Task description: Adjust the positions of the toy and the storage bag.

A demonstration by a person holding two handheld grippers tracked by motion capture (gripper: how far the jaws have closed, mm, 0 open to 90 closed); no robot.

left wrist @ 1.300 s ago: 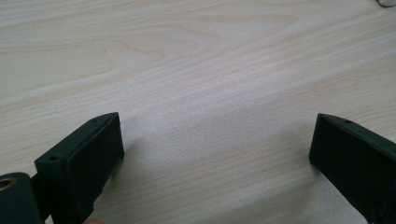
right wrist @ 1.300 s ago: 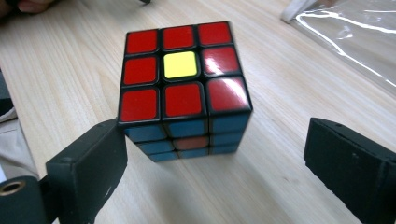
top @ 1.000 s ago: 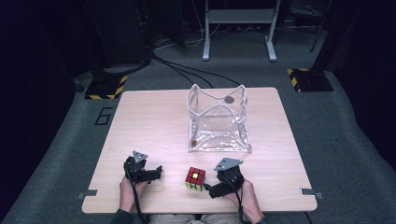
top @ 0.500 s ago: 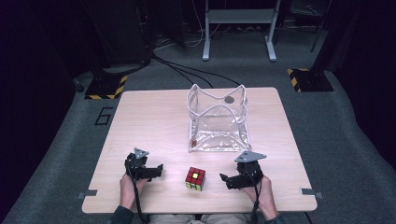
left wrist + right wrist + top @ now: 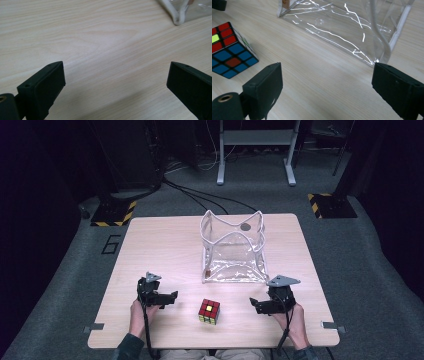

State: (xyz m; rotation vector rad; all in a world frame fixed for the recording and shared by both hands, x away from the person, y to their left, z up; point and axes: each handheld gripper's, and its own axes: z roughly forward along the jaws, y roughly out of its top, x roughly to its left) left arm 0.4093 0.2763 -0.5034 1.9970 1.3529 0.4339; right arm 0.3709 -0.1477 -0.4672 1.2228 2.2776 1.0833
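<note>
Pale wooden tabletop (image 5: 165, 245) bearing 1 clear plastic pouch (image 5: 233, 251) with white edging, standing open at centre toward the far side. Left claw (image 5: 169, 298) and right claw (image 5: 256, 305) (each held in 1 hand) rest at the near edge, both released, jaws spread over bare wood. Between them, near centre, sits 1 puzzle cube (image 5: 209, 311), touching neither claw.

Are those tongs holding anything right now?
No. Both the left tongs and right tongs are open and empty; the Rubik's cube sits untouched between them.
</note>
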